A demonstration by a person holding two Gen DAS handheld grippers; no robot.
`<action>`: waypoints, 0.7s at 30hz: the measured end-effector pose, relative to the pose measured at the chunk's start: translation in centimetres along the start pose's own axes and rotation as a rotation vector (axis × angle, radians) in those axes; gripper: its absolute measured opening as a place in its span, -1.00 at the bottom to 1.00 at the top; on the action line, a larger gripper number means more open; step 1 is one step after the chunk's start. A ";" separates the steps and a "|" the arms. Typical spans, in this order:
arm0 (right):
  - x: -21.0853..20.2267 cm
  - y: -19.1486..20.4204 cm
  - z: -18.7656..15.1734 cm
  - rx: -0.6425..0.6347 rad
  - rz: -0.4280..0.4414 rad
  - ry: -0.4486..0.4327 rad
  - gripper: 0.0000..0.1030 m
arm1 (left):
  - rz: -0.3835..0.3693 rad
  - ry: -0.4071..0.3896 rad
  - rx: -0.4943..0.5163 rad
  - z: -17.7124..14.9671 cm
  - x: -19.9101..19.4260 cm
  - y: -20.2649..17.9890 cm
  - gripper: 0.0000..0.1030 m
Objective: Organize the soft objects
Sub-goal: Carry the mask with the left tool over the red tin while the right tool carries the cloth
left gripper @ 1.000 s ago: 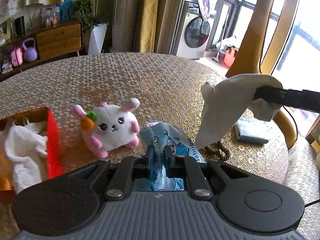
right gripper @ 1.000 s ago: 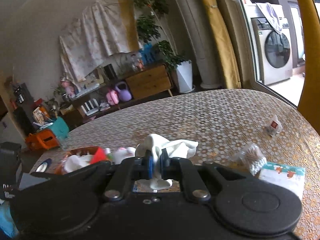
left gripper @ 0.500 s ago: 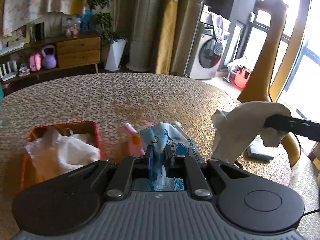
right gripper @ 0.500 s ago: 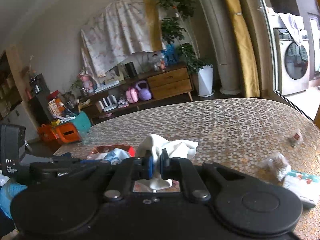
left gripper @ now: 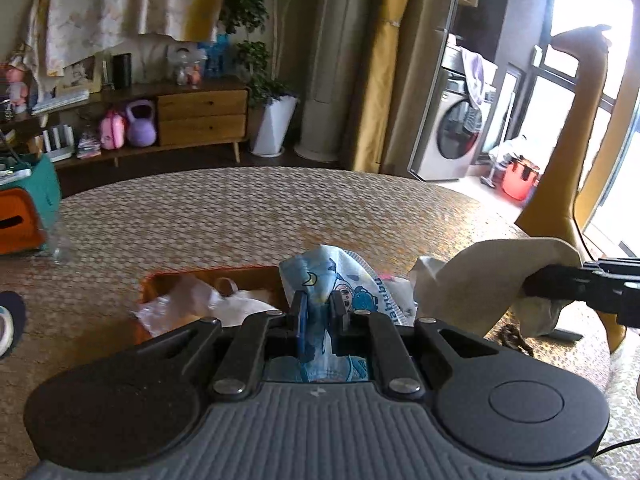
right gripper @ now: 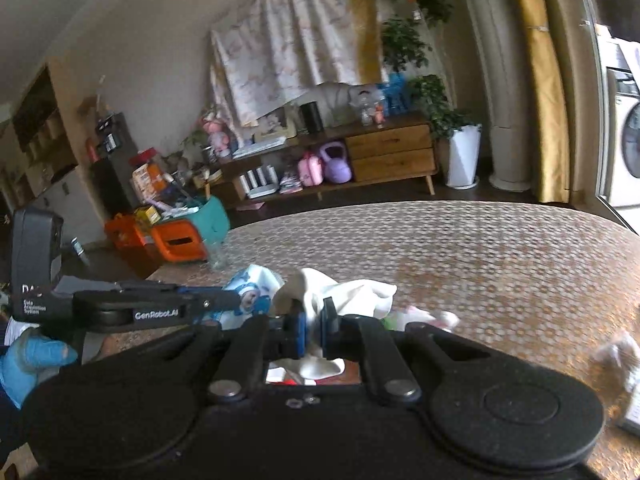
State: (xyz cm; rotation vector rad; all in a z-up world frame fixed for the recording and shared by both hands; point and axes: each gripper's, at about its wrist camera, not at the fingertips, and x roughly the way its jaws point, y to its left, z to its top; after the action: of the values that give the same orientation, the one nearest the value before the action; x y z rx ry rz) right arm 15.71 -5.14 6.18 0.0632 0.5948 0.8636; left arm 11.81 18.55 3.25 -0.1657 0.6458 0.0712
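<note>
My left gripper (left gripper: pixel 319 307) is shut on a blue cartoon-print soft pack (left gripper: pixel 336 276) and holds it above the near edge of the orange box (left gripper: pixel 208 274), which has white cloths (left gripper: pixel 188 304) in it. My right gripper (right gripper: pixel 313 318) is shut on a white cloth (right gripper: pixel 352 294) held above the table. In the left wrist view the right gripper (left gripper: pixel 532 286) comes in from the right with the white cloth (left gripper: pixel 488 276). In the right wrist view the left gripper (right gripper: pixel 236 300) comes in from the left with the blue pack (right gripper: pixel 250 290).
The round table (left gripper: pixel 260 208) has a gold patterned cover. The pink-and-white plush bunny (right gripper: pixel 424 316) is mostly hidden behind my right gripper. A dark bead string (left gripper: pixel 516 338) and a small white packet (right gripper: pixel 618 354) lie at the right. A yellow giraffe figure (left gripper: pixel 572 152) stands beyond the right edge.
Both grippers have swung left while holding their items. The orange box has come from the far left to just ahead of my left gripper, and the bunny has dropped behind the pack.
</note>
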 end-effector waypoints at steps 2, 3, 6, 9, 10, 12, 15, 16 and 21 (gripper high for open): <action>0.9 0.9 0.4 -0.013 0.010 0.006 -0.87 | 0.015 -0.007 -0.009 0.2 -0.3 1.1 -0.79; 1.3 1.3 0.5 -0.018 0.015 0.010 -0.87 | 0.024 -0.009 -0.014 0.3 -0.4 1.7 -0.79; 2.8 2.6 1.0 -0.035 0.031 0.023 -0.87 | 0.047 -0.013 -0.028 0.4 -0.6 3.3 -0.79; 4.5 3.6 1.4 -0.048 0.040 0.040 -0.87 | 0.074 -0.014 -0.037 0.5 -0.3 4.9 -0.79; 5.1 3.9 1.5 -0.050 0.042 0.048 -0.87 | 0.083 -0.011 -0.041 0.5 -0.2 5.4 -0.79; 6.3 4.4 1.6 -0.059 0.041 0.061 -0.87 | 0.104 -0.007 -0.051 0.4 0.3 6.5 -0.79; 8.0 4.9 1.6 -0.069 0.034 0.083 -0.87 | 0.131 0.006 -0.075 0.1 1.1 8.1 -0.79; 8.6 4.9 1.5 -0.072 0.030 0.091 -0.87 | 0.142 0.009 -0.079 0.0 1.3 8.7 -0.79; 12.0 5.8 1.1 -0.095 0.010 0.140 -0.87 | 0.172 0.036 -0.085 -0.5 2.8 10.6 -0.79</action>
State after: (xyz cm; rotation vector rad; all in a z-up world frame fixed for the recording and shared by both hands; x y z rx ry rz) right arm 18.23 7.67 3.20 -0.0817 0.6842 0.9098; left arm 12.56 28.90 -0.23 -0.1933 0.6927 0.2620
